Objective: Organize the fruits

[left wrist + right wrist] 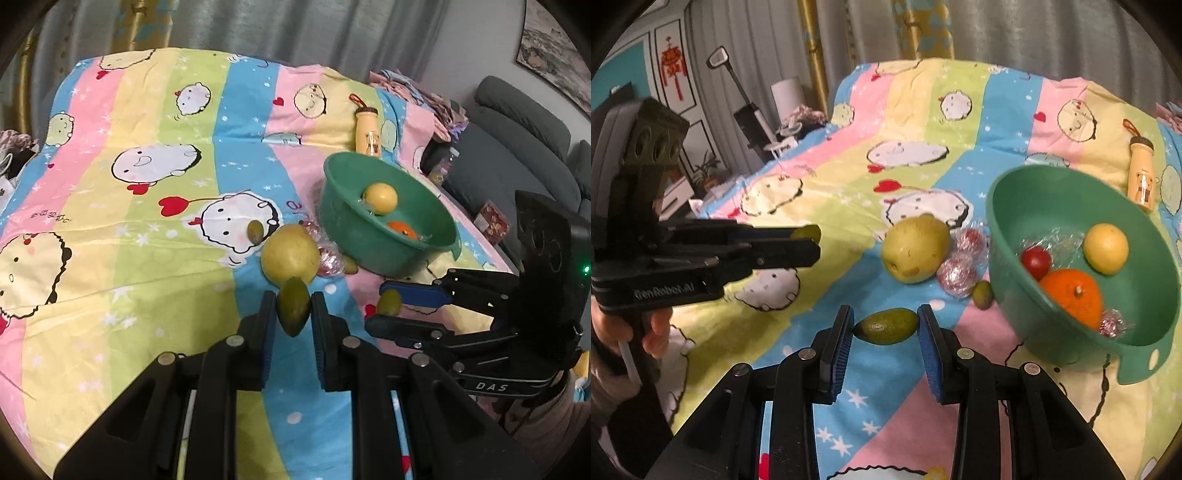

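Note:
My left gripper (293, 300) is shut on a small green oval fruit (293, 314), held above the cloth just in front of a large yellow-green pear-like fruit (290, 258). To its right, my right gripper (380, 304) is shut on another small green fruit (886, 326), gripped end to end. The green bowl (1034, 192) lies tilted at right and holds a lemon (1106, 249), an orange (1071, 291), a red fruit (1036, 262) and a foil-wrapped ball (1112, 323). In the right wrist view the left gripper (817, 242) is at left, held by a hand.
Two foil-wrapped red balls (956, 277) and a small green fruit (982, 293) lie between the big fruit and the bowl. One more green fruit (255, 230) rests on the cartoon-print cloth (147, 258). A yellow bottle (367, 133) lies behind the bowl. A grey sofa (517, 147) is at right.

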Demonstrator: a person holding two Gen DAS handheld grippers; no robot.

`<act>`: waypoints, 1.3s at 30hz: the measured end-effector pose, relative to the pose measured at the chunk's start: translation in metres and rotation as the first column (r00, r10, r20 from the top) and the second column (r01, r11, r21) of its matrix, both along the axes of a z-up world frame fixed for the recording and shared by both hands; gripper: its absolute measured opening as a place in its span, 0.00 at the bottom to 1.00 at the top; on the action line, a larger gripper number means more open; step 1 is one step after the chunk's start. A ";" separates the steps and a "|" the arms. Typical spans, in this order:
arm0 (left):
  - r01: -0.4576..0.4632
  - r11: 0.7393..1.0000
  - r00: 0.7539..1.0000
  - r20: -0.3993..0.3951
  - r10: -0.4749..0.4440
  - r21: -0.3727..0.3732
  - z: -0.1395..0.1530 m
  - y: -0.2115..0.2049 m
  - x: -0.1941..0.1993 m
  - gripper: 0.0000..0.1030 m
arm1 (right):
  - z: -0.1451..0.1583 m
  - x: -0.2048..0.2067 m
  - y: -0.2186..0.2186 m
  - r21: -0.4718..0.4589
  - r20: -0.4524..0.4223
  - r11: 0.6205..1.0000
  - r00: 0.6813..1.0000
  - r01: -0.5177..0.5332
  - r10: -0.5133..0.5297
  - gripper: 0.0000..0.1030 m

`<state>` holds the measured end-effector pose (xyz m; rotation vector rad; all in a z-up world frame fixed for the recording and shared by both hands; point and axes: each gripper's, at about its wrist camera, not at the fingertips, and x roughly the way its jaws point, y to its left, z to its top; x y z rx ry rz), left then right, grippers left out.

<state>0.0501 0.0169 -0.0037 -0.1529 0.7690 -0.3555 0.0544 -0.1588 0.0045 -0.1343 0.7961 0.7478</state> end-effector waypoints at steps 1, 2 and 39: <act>-0.019 1.000 1.000 0.007 0.019 0.015 0.003 -0.002 -0.002 0.18 | 0.002 -0.001 -0.001 0.008 0.005 1.000 1.000 0.002 -0.002 0.36; -0.030 0.999 1.000 0.012 0.029 0.025 0.005 -0.003 -0.004 0.18 | 0.006 -0.002 -0.003 0.016 0.015 1.000 1.000 0.005 -0.006 0.36; -0.213 0.966 0.975 0.102 0.199 0.144 0.020 -0.019 -0.006 0.18 | 0.084 0.004 -0.033 0.170 0.202 0.980 0.969 0.105 -0.139 0.36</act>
